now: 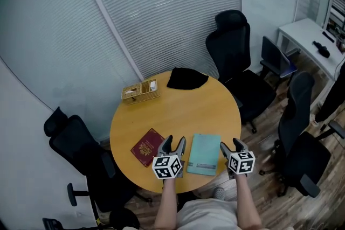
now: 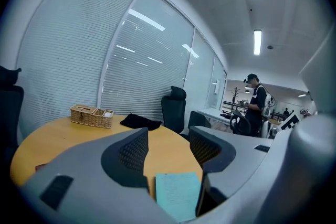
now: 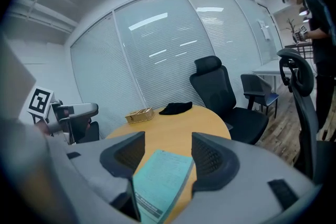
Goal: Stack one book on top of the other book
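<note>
Two books lay flat and apart on the table (image 1: 178, 107), red book (image 1: 147, 147) left of teal book (image 1: 204, 154), and you held left gripper (image 1: 173, 141) and right gripper (image 1: 232, 144) wide-jawed, empty, flanking the teal book's near end, likely readying a two-sided lift.

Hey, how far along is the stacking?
Nothing stacked yet: the dark red book and thin teal book lie apart on the round wooden table. The left hand-held gripper and right hand-held gripper flank the teal book, open and empty. Grasping and stacking remain.
</note>
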A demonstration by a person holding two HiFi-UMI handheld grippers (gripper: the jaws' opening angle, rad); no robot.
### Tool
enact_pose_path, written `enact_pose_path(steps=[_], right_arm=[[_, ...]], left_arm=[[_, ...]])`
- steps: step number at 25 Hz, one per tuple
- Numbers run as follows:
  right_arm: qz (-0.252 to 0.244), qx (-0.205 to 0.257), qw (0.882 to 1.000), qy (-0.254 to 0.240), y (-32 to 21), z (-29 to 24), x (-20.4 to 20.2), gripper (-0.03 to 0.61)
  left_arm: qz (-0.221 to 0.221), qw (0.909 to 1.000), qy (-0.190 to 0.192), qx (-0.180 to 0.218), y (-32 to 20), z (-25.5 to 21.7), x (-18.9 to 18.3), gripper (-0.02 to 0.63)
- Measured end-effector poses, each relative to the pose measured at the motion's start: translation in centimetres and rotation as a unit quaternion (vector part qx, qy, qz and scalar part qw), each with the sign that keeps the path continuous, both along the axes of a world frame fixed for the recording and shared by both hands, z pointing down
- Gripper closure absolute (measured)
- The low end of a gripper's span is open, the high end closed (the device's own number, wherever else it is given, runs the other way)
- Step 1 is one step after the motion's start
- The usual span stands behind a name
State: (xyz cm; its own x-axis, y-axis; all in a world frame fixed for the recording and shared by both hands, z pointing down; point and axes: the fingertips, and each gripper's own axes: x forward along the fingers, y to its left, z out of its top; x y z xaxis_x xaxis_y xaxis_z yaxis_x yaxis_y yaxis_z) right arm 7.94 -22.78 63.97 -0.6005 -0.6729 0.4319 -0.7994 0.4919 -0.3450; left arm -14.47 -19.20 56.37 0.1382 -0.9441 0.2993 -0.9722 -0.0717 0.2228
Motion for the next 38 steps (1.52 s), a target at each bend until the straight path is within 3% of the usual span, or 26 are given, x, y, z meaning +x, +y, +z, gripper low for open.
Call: enact_pose_path(steps=[6, 17, 26, 38], right_arm=[[0.036, -0.025, 0.999, 0.008, -0.3, 1.8, -0.2, 0.313], [0.077, -0.062, 0.995, 0.019, -1.6, 5.1, -0.6, 0.313], [0.069, -0.102, 0.992, 0.036, -1.1, 8.5, -1.4, 0.313], [0.062, -0.168, 0.984, 0.013, 0.2, 12.7, -2.5, 0.313]], left_arm=[[0.048, 0.9988, 0.007, -0.012, -3.2, 0.8, 0.6, 0.362], [0.107, 0.9907, 0.009, -0.083, -6.4, 6.7, 1.4, 0.362], [0.117, 0.9830, 0.027, -0.139, -5.5, 12.1, 1.7, 0.362], [0.135, 0.9626, 0.069, -0.225, -2.3, 19.4, 2.9, 0.362]])
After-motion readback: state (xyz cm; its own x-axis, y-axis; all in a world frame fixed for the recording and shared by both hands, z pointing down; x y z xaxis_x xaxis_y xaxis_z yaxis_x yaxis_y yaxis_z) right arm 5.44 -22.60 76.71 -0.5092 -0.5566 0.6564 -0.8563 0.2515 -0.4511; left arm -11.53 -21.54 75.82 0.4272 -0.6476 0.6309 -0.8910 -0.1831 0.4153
